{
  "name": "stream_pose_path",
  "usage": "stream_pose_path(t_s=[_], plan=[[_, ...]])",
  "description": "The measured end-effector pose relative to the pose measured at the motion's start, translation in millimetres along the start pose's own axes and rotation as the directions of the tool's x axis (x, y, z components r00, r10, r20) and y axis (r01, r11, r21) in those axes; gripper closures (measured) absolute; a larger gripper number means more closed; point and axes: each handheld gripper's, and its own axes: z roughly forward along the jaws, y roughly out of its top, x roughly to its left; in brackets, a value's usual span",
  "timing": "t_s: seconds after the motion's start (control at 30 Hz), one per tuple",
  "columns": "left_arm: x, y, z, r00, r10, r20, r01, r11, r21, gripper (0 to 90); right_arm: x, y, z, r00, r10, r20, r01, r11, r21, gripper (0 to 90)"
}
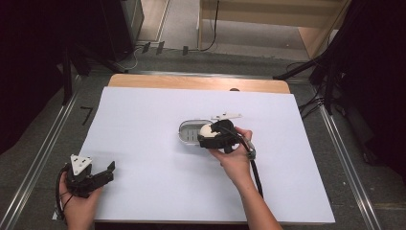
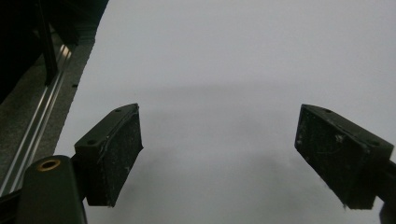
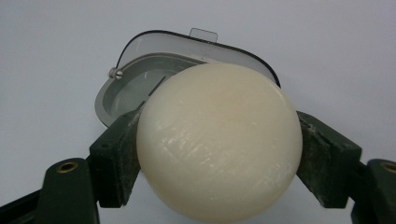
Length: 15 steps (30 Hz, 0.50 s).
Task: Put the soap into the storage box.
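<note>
One claw, right, grips cream soap (hiding much of grey dish) | left claw gapes, holding nothing

In the right gripper view, the right gripper clamps a cream-white, egg-shaped ball between its two black jaws, one pad pressed against each side of it. The ball's surface is glossy with faint streaks. Behind and above the ball lies a grey oval dish with a dark rim line, a small clear tab at its far edge and a small screw-like knob on its left rim. The dish rests on the white table surface.
</note>
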Motion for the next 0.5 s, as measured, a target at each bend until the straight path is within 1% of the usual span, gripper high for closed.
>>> stream_pose_path(t_s=[0.23, 0.5], plan=[[0.0, 0.0, 0.1, 1.0, 0.0, 0.0, 0.0, 1.0, -0.001, 15.8, 4.3, 6.4, 4.4, 1.0, -0.001, -0.004, 0.001, 1.0, 0.002, 24.8], [0.2, 0.0, 0.4, 1.0, -0.001, 0.003, 0.001, 1.0, -0.001, 15.8, 9.3, 11.7, 14.6, 0.9998, 0.009, -0.016, -0.009, 1.0, 0.013, 24.9]])
